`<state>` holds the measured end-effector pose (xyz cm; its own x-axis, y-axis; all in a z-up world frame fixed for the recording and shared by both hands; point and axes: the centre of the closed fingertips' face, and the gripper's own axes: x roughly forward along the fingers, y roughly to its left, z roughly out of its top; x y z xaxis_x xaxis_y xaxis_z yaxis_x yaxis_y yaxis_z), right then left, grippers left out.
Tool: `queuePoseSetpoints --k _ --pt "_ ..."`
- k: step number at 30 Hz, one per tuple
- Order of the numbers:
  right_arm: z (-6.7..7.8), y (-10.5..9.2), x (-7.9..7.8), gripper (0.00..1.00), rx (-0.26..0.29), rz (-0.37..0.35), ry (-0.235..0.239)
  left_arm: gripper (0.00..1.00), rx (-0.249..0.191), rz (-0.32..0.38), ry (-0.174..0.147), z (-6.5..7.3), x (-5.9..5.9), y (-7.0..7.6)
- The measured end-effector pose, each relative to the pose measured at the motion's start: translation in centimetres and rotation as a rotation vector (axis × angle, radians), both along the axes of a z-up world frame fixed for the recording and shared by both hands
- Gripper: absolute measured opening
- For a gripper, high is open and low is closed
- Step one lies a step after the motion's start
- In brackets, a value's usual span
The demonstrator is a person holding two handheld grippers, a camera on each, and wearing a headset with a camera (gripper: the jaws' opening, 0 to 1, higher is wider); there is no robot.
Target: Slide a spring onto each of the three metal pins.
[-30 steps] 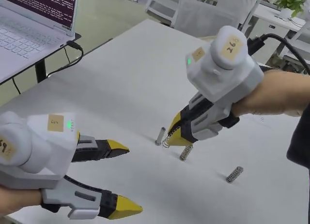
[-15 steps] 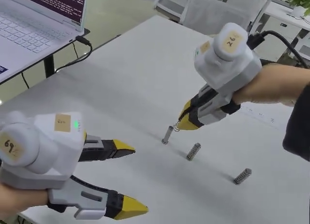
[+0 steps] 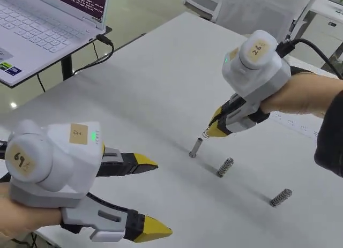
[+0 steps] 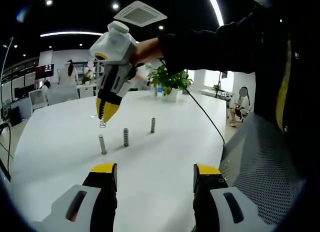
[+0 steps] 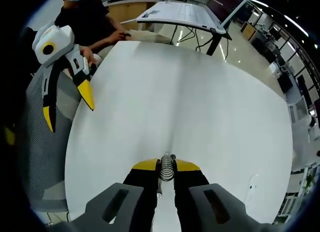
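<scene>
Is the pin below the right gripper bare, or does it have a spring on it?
Bare. The pin shows smooth metal, and the right gripper holds a spring just above its tip, not on it.

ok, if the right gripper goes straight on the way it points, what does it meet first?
Probably the bare pin: the right gripper aims its held spring down at it. Depth is unclear; it could land on the table beside it.

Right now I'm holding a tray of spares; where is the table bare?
Bare: the table between laptop and right claw. Crowded: around the pins near that claw with its spring, and by the left claw.
</scene>
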<state>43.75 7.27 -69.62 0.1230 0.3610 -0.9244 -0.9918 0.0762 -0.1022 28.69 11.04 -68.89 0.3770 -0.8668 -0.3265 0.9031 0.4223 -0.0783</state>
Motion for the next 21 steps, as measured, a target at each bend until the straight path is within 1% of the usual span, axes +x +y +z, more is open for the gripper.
queuePoseSetpoints --k 4,8,10,13,16,21 --pt "-0.9 0.0 0.3 0.08 -0.021 -0.001 -0.001 0.57 0.001 0.000 0.004 -0.1 0.0 0.0" --pt "-1.5 -0.1 0.5 0.08 -0.029 -0.005 0.010 0.57 0.000 0.000 0.006 -0.1 0.0 0.0" --pt "-1.6 -0.1 0.5 0.08 -0.025 -0.009 0.020 0.56 0.000 0.001 0.004 -0.1 0.0 0.0" --pt "-1.8 0.0 0.7 0.08 -0.023 -0.010 0.015 0.57 0.000 0.002 0.005 -0.1 0.1 0.0" --pt "-2.2 -0.1 1.0 0.08 -0.026 -0.015 0.024 0.56 0.006 0.002 0.005 -0.3 0.1 0.1" --pt "-2.3 0.0 1.0 0.08 -0.022 -0.015 0.033 0.56 0.005 0.002 0.005 -0.2 0.1 0.0"
